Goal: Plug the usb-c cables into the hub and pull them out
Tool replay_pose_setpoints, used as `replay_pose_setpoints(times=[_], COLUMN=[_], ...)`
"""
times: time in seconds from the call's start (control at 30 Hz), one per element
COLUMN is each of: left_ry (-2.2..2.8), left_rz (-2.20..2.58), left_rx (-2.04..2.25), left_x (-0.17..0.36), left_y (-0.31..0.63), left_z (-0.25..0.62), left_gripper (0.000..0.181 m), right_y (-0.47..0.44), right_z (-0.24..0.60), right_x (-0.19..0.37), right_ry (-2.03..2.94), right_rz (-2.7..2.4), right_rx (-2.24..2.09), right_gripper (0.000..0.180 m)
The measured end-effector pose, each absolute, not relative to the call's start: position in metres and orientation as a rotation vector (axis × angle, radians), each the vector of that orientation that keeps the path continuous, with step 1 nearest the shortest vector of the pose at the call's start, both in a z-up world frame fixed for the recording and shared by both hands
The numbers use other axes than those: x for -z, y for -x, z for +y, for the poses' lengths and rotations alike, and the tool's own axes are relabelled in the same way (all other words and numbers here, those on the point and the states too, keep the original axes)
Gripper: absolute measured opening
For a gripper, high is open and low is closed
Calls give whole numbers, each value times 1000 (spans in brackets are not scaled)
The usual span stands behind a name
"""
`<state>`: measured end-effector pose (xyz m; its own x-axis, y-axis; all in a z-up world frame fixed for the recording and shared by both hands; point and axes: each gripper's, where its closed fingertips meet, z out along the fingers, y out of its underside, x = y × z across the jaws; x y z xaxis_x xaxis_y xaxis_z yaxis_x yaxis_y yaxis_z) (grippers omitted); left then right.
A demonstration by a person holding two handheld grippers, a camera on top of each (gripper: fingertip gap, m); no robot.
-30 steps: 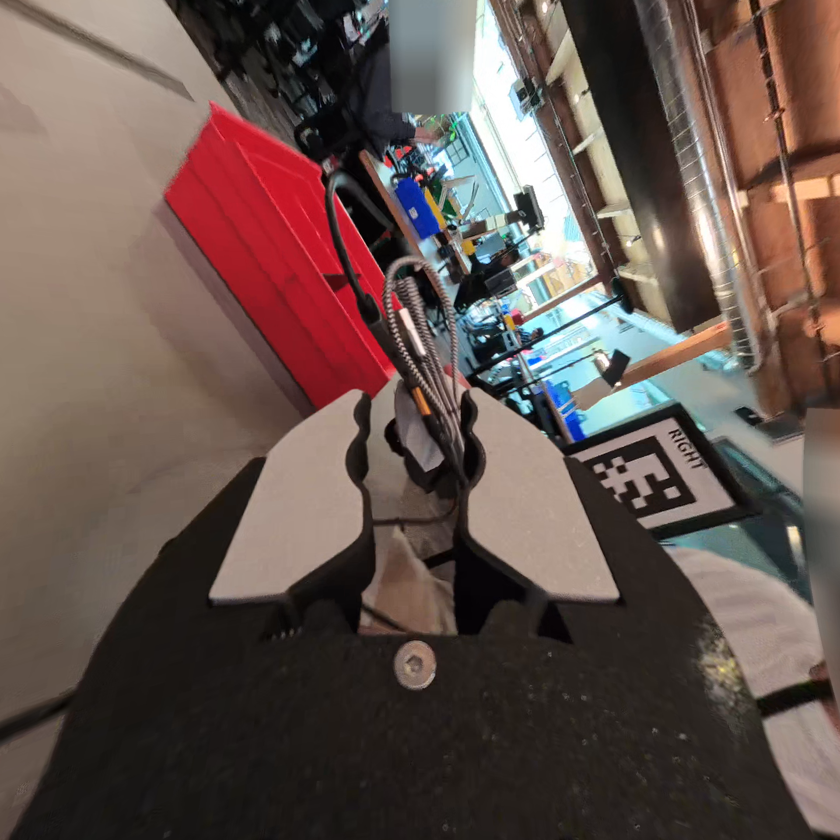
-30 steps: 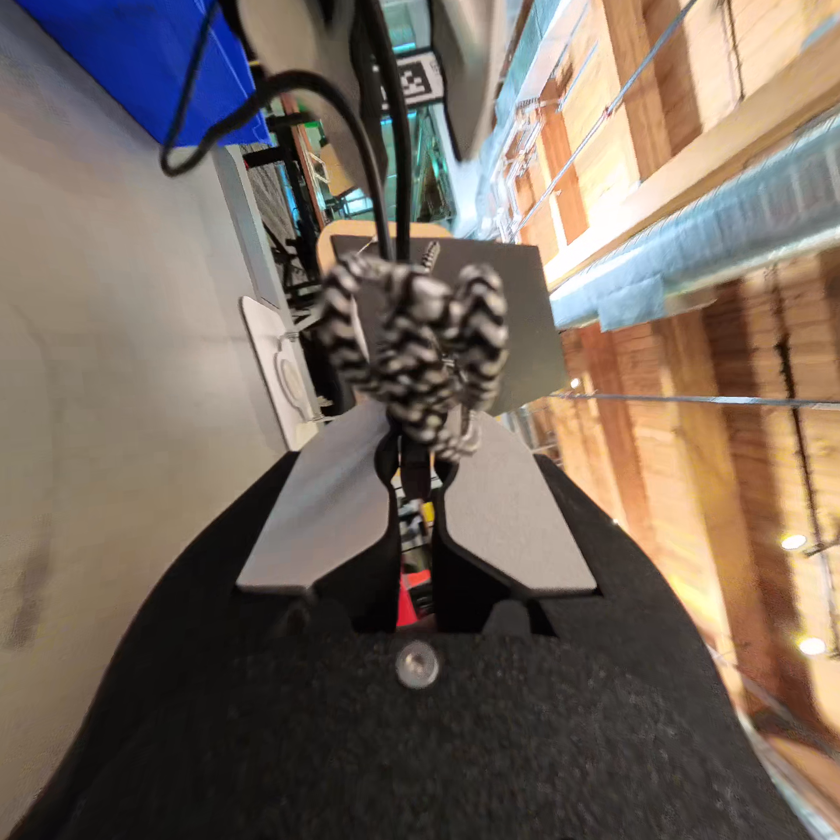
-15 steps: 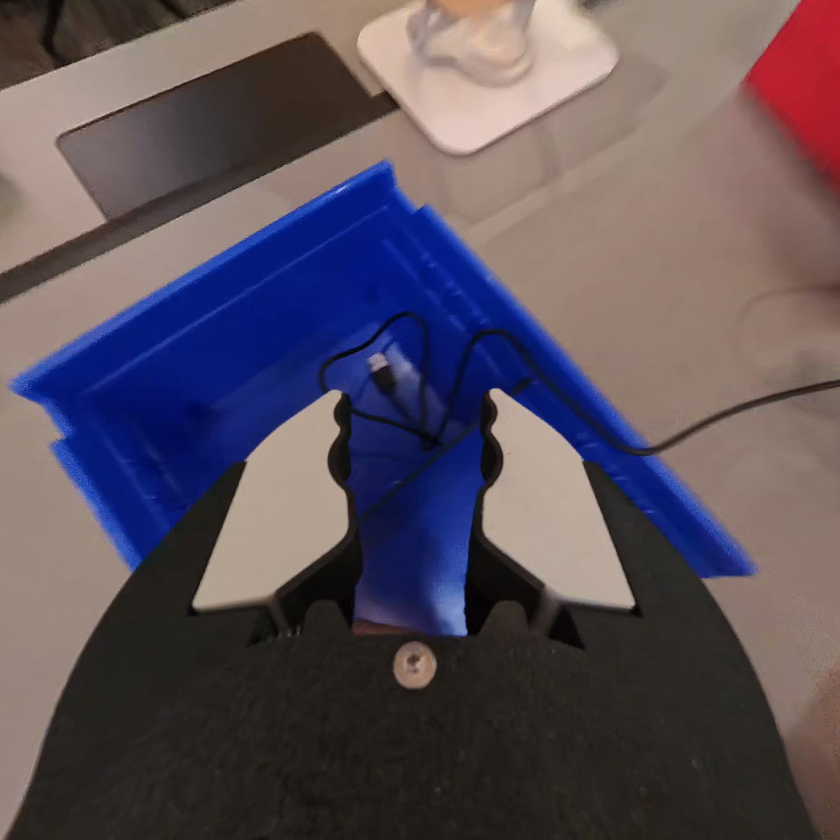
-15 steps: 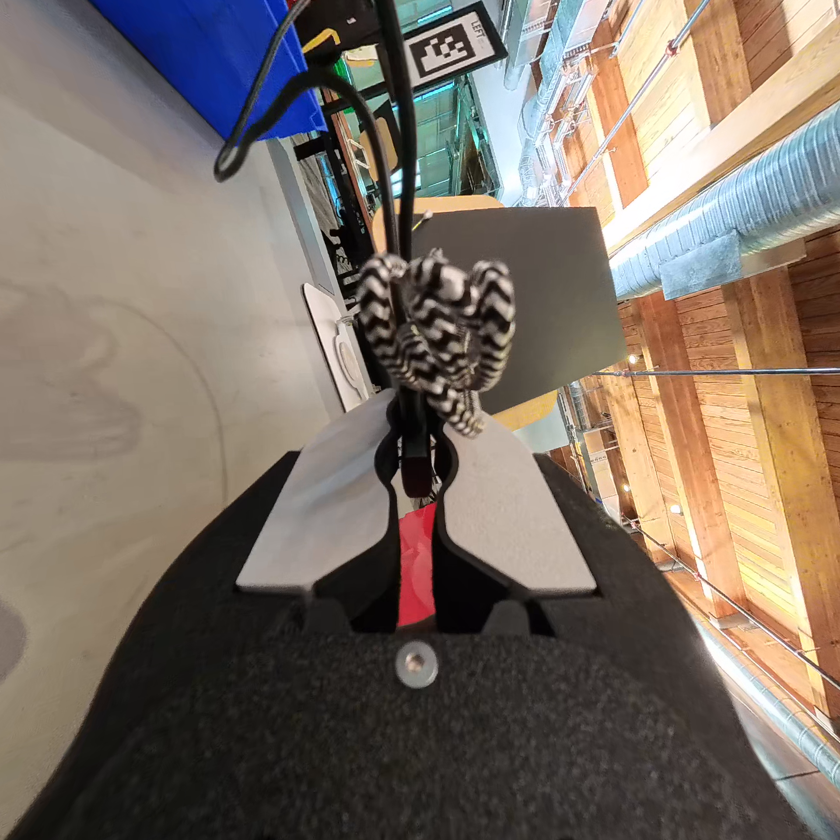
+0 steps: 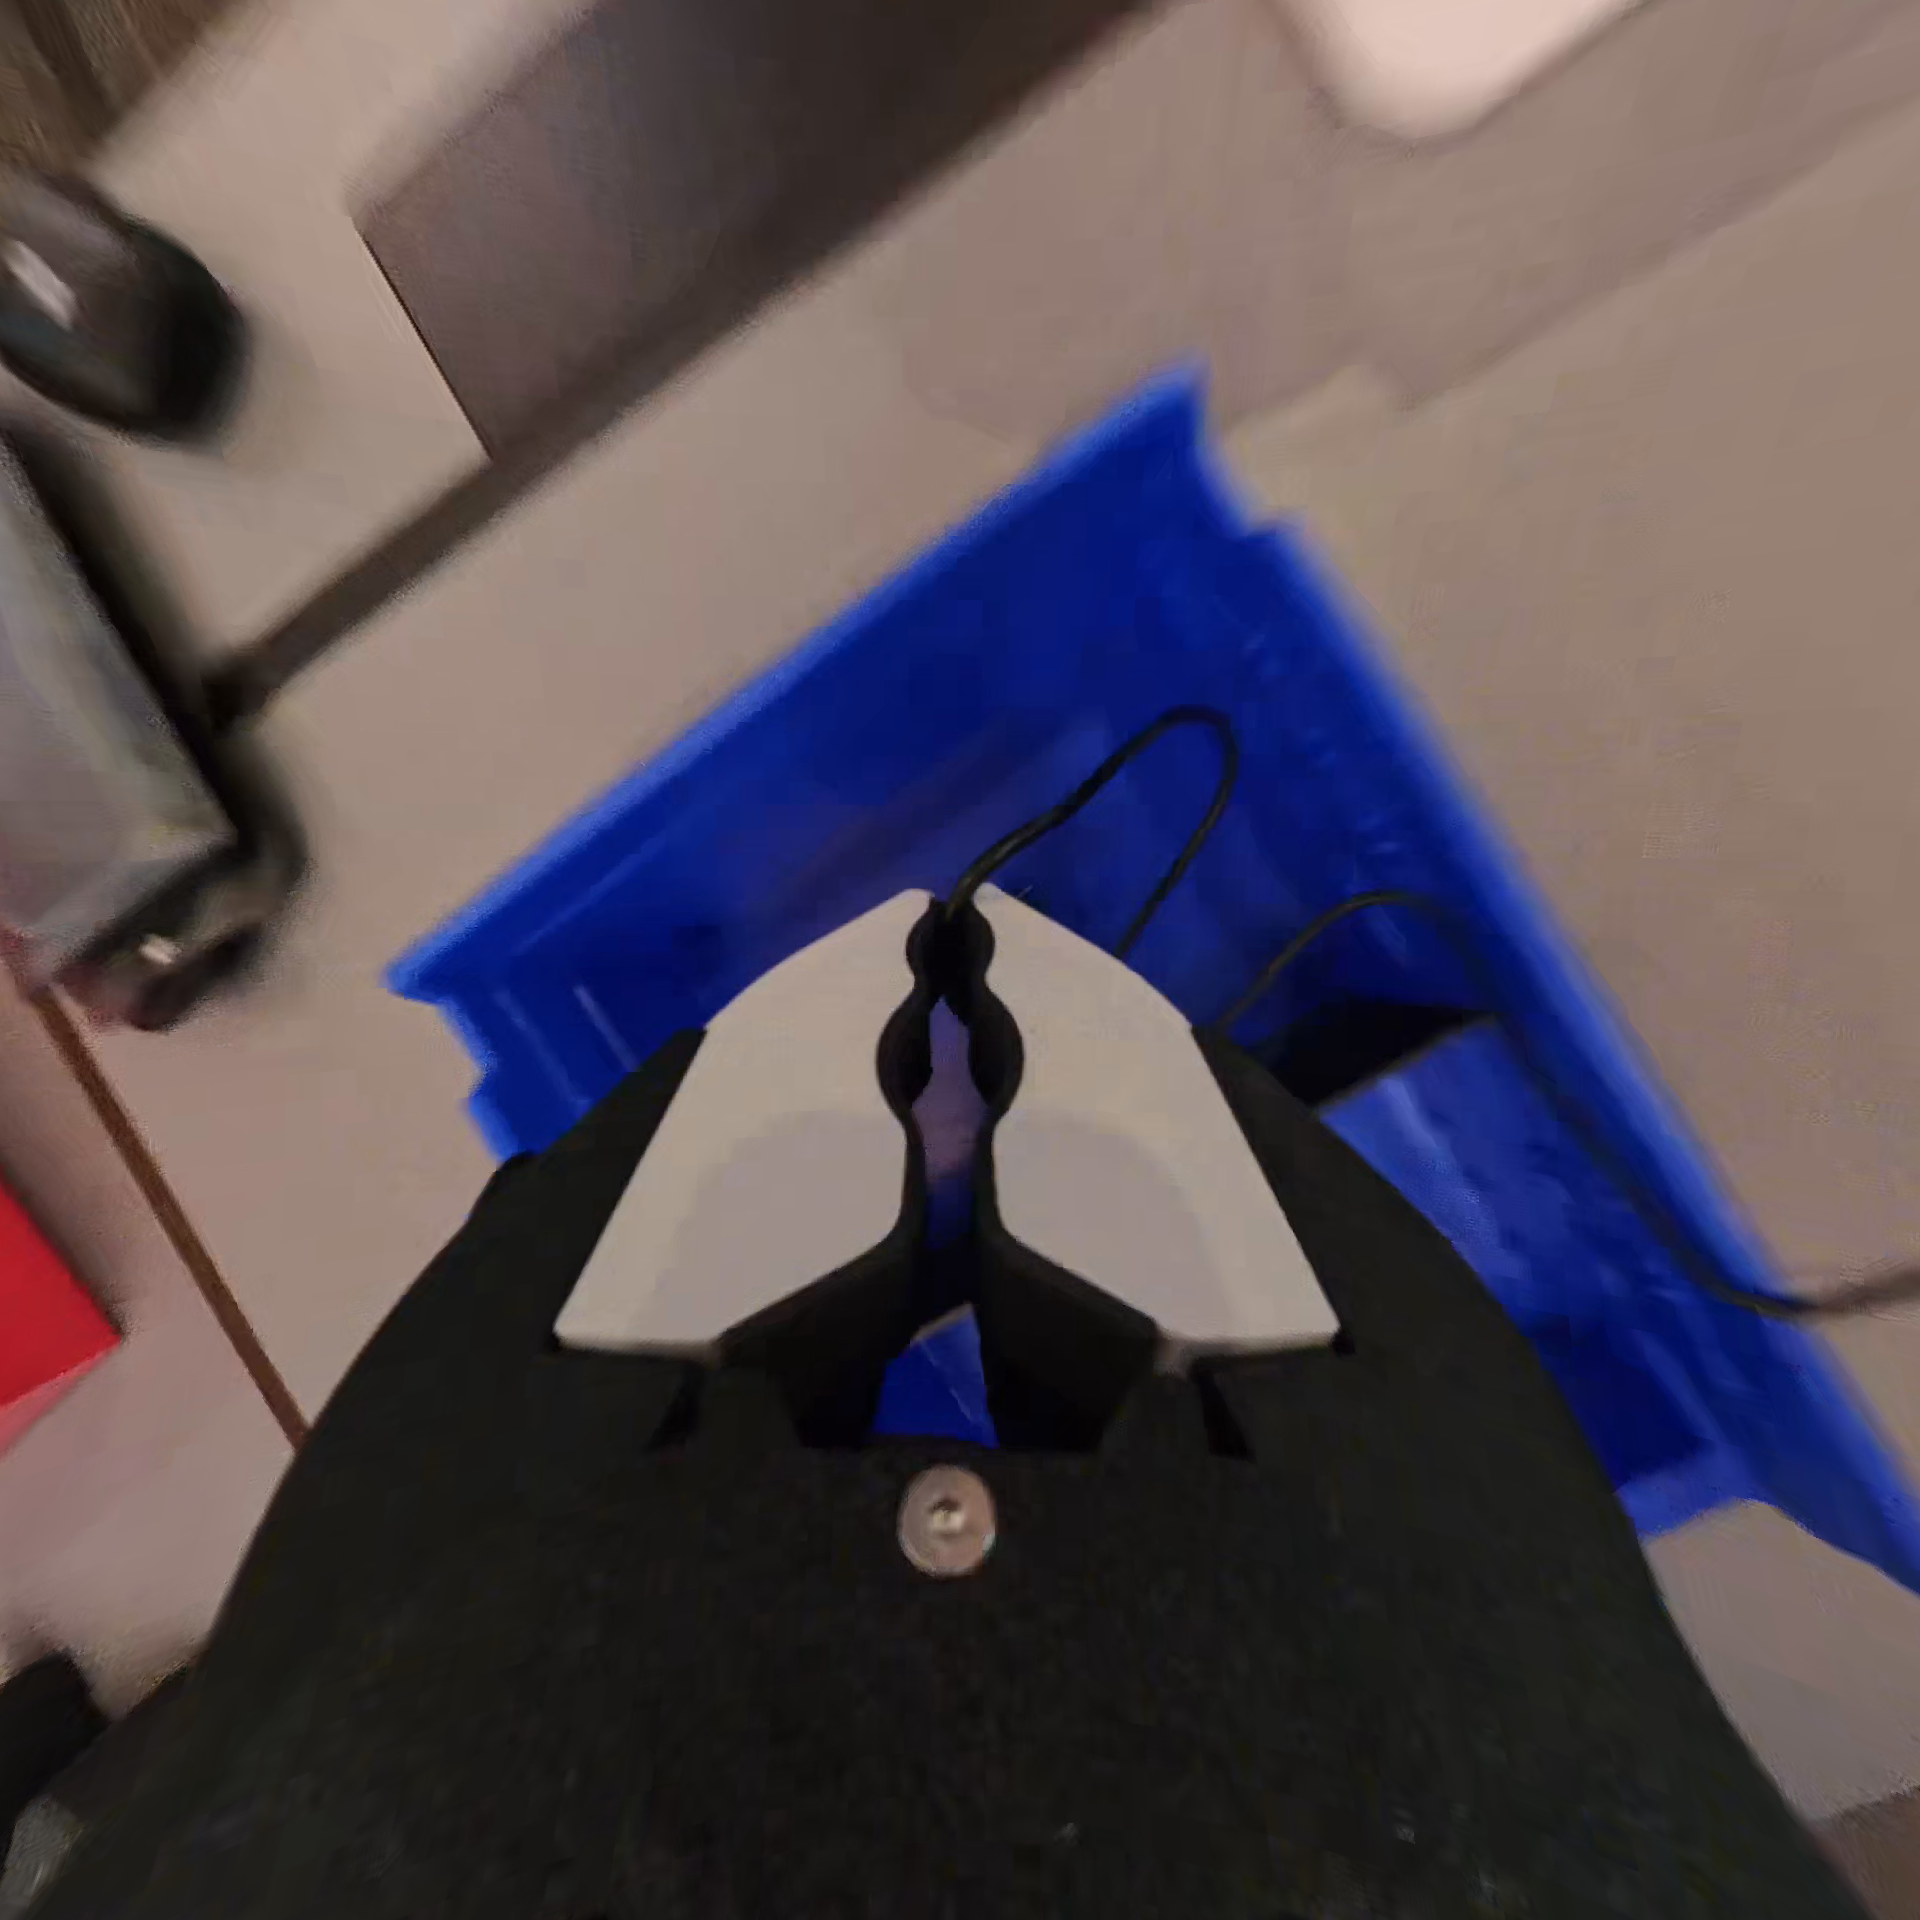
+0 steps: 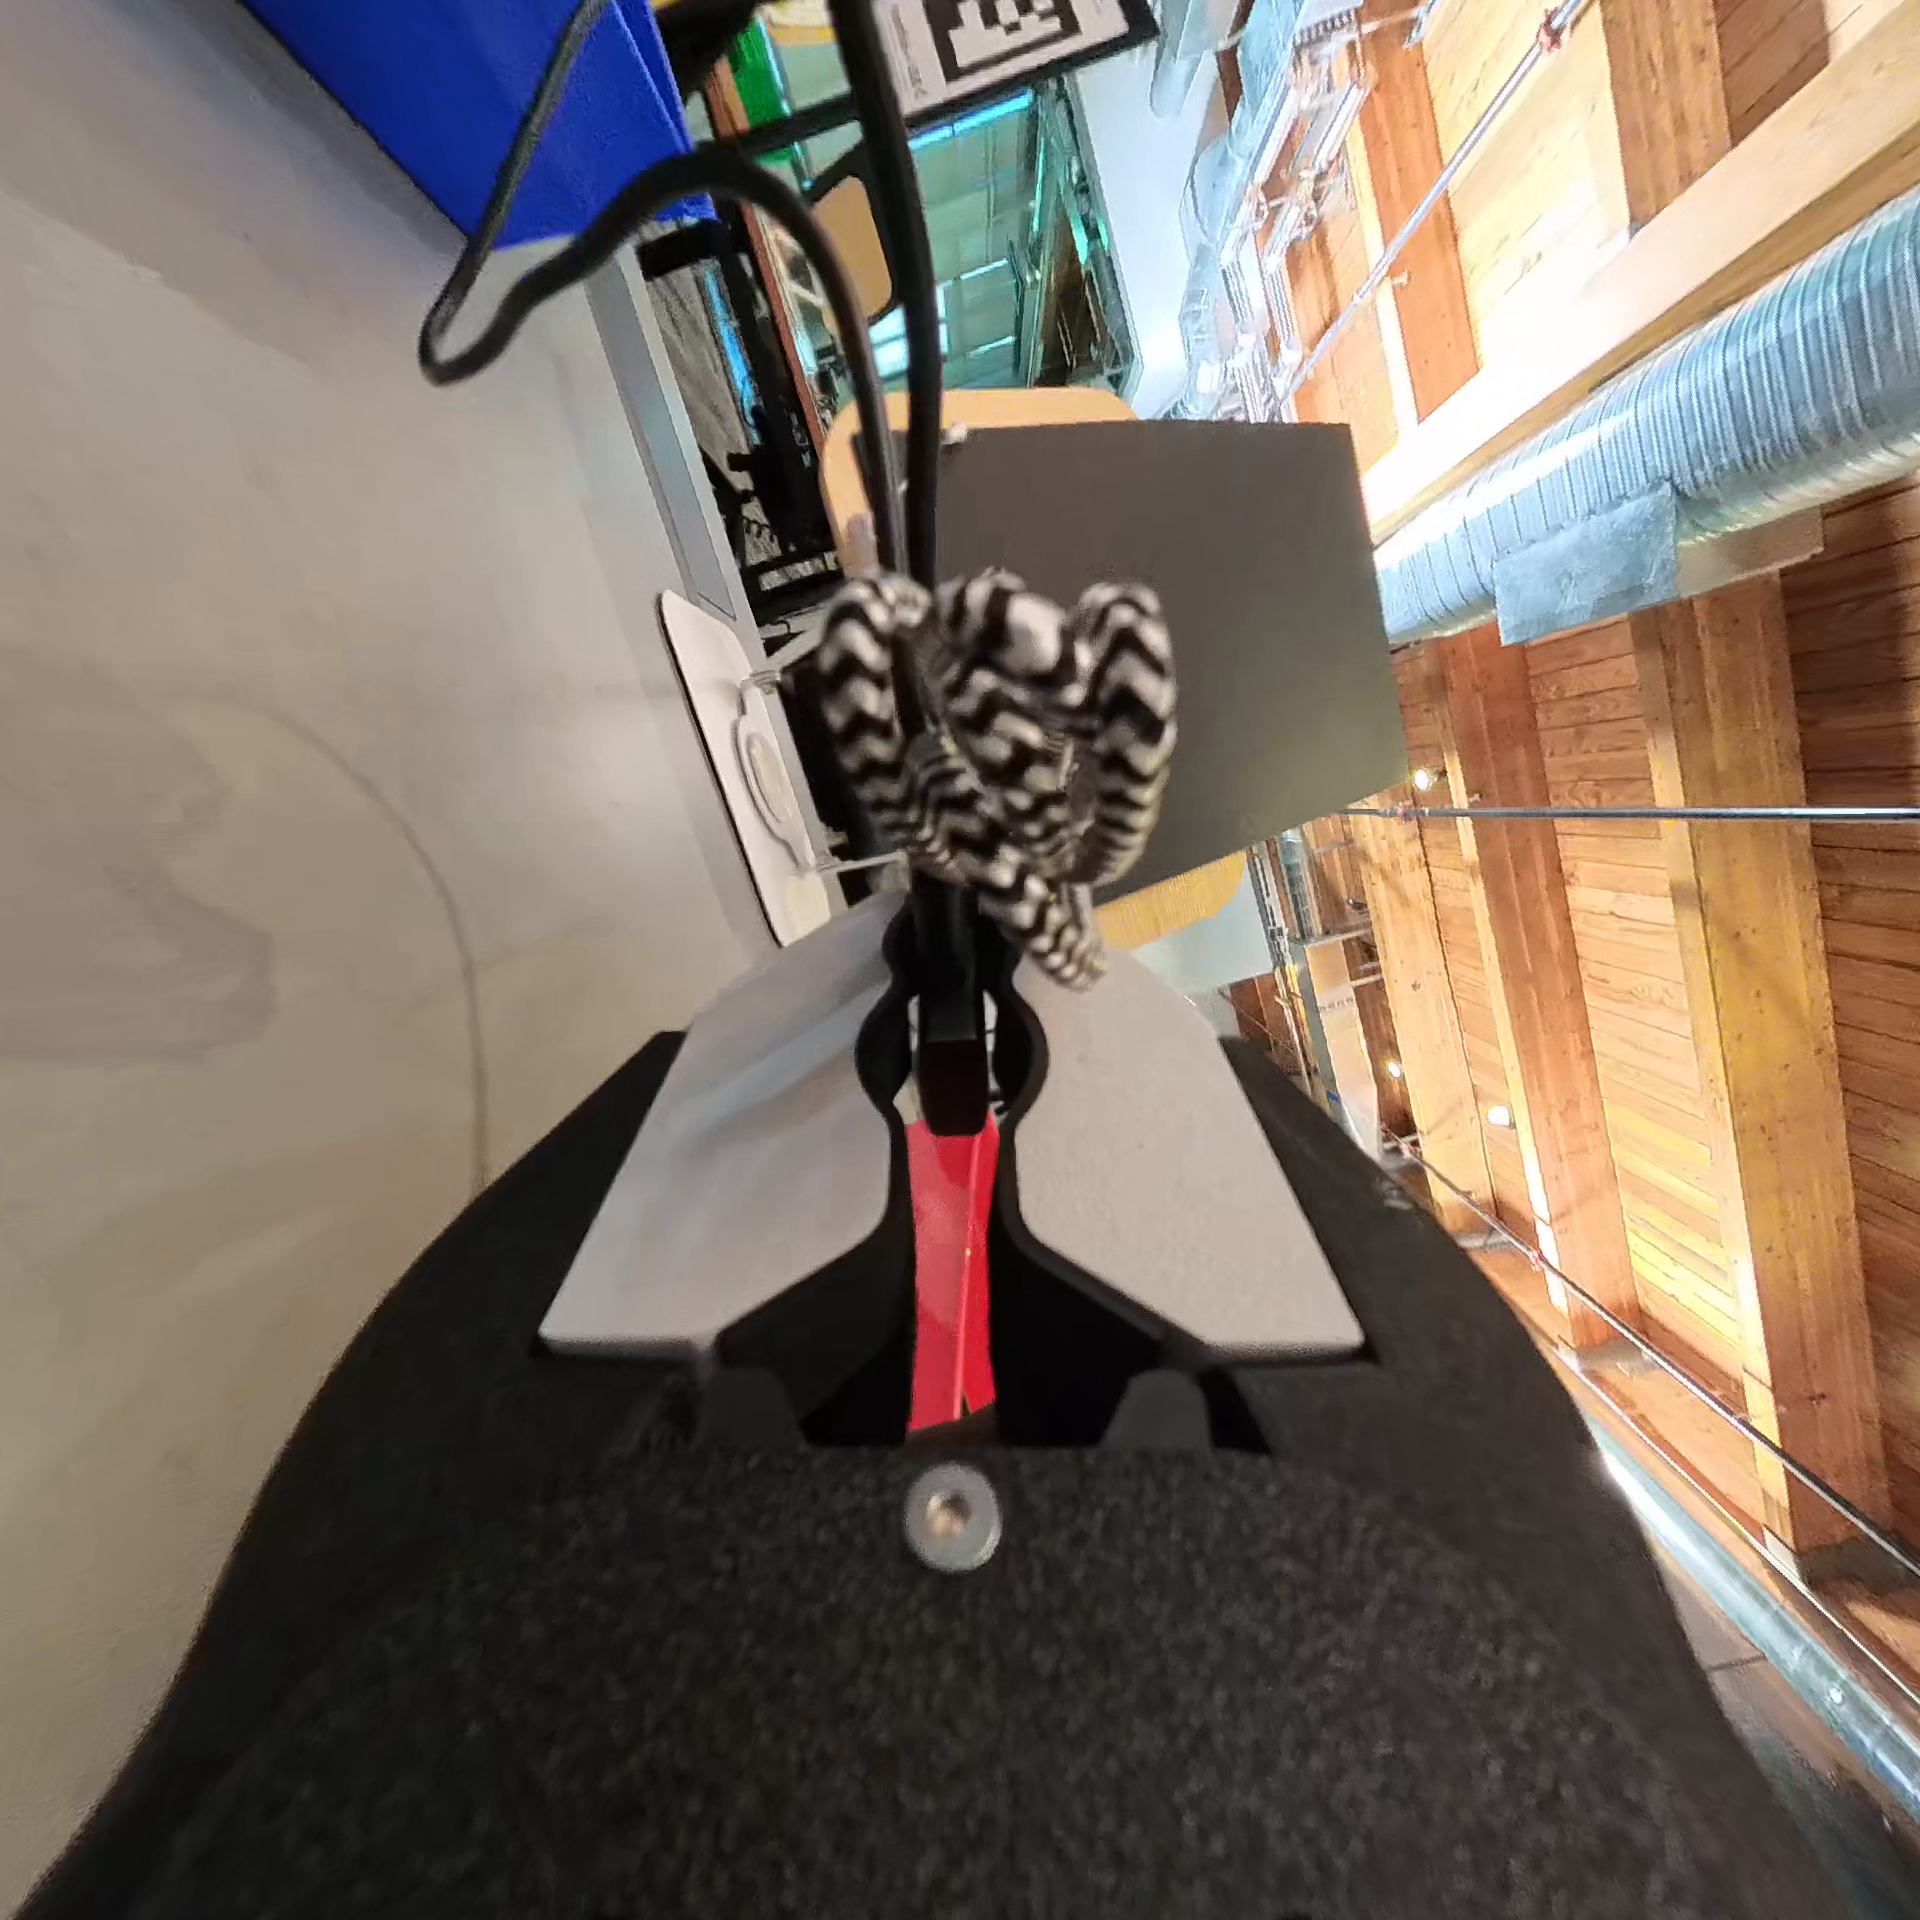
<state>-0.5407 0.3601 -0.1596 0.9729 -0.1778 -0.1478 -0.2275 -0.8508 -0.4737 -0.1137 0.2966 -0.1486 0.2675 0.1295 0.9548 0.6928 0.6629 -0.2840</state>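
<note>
In the left wrist view my left gripper (image 5: 951, 920) is shut on a thin black cable (image 5: 1210, 769) that loops inside a blue bin (image 5: 831, 748); the picture is blurred. A second strand of cable (image 5: 1621, 1195) runs over the bin's right wall. In the right wrist view my right gripper (image 6: 951, 935) is shut on a narrow black hub (image 6: 948, 1049), held in the air. A coiled black-and-white braided cable (image 6: 997, 727) sits on its front. Two black cables (image 6: 904, 260) rise from it toward the left gripper's marker plate (image 6: 997, 31).
The grey table (image 6: 208, 623) carries the blue bin (image 6: 468, 94), a white pad (image 6: 727, 727) and a dark flat panel (image 5: 582, 208). A red bin (image 5: 42, 1320) lies at the left. A blurred grey and black object (image 5: 94, 748) is close on the left. The left gripper's tips are roughly 45 cm from the right gripper's.
My left gripper left the hub, swung over the blue bin while open, and has now shut on the thin black cable there. My right gripper has kept its hold and barely moved.
</note>
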Motion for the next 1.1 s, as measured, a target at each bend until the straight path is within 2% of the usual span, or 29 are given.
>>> replay_pose_setpoints(times=[0.2, 0.3, 0.37, 0.43, 0.6, 0.63, 0.67, 0.7, 0.83, 0.93, 1.03, 1.1], left_ry=[2109, 1973, 2016, 2095, 2385, 2429, 2443, 2431, 2183, 1982, 2081, 2137], left_rz=[363, 482, 553, 616, 657, 665, 641, 590, 364, 478, 683, 719], left_rx=[24, 200, 80, -60, 115, 131, 160, 207, 388, 510, 522, 503], left_x=[-46, -98, -89, -55, 99, 126, 144, 151, 123, 100, 124, 138], left_y=[452, 384, 362, 349, 303, 299, 296, 294, 296, 274, 246, 233], left_z=[330, 299, 292, 297, 324, 326, 328, 328, 317, 288, 269, 275], left_gripper=[0, 0, 0, 0, 1, 4, 21, 34, 35, 38, 64, 64], right_y=[104, 98, 96, 95, 120, 127, 135, 143, 174, 197, 213, 219], right_z=[302, 307, 310, 312, 327, 331, 333, 336, 338, 337, 339, 339], right_x=[127, 110, 94, 78, 79, 84, 92, 100, 135, 161, 176, 181], right_ry=[845, 865, 877, 875, 922, 951, 974, 983, 912, 811, 690, 607], right_rz=[-1185, -1145, -1124, -1115, -1236, -1254, -1277, -1298, -1409, -1462, -1446, -1408], right_rx=[424, 393, 351, 307, 226, 191, 152, 134, 201, 264, 355, 424], right_gripper=[9, 9, 9, 10, 10, 10, 10, 10, 10, 10, 9, 9])
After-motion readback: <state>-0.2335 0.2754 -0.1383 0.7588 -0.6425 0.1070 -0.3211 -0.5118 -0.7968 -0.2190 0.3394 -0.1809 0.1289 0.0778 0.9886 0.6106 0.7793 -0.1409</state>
